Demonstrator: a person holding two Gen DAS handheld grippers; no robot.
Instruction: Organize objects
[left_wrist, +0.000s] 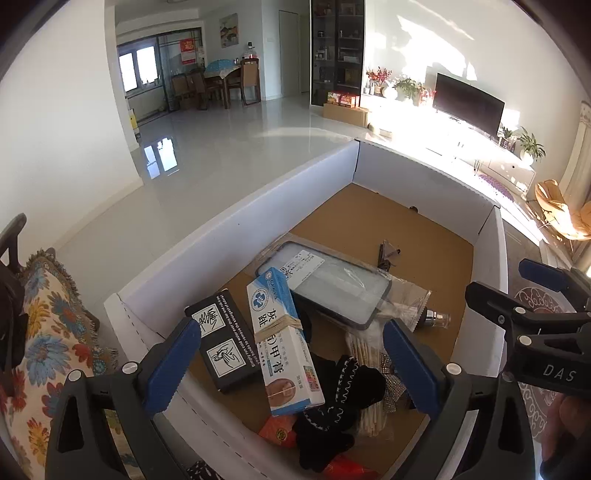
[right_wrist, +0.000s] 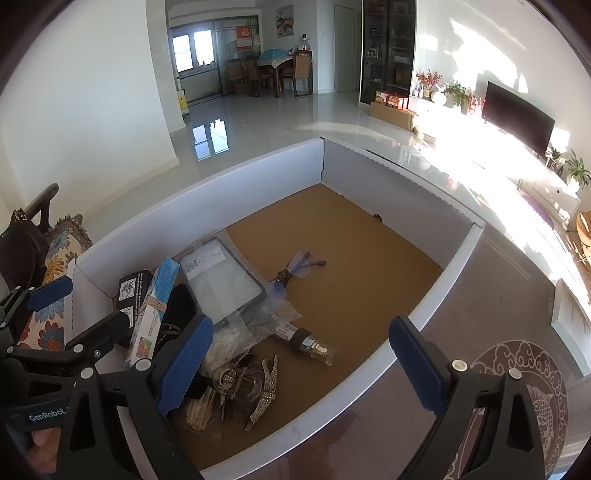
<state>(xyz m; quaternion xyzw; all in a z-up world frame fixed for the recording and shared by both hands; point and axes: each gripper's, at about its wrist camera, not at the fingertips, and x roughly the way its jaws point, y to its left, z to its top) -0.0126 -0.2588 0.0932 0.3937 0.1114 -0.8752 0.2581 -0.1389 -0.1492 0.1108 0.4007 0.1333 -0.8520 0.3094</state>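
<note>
Two grippers over a box of odds and ends

Left gripper (left_wrist: 291, 363) and right gripper (right_wrist: 301, 363) both hang spread wide, holding nothing, above the white box (right_wrist: 207, 188); ointment carton (left_wrist: 282, 341) lies across black box (left_wrist: 221, 347) inside.

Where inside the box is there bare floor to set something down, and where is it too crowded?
Bare cardboard floor fills the far half and right side of the box, bordered by the far wall, the right wall and the glasses. The near-left corner is crowded: phone case, black box, toothpaste box, bottle, hair clips.
</note>
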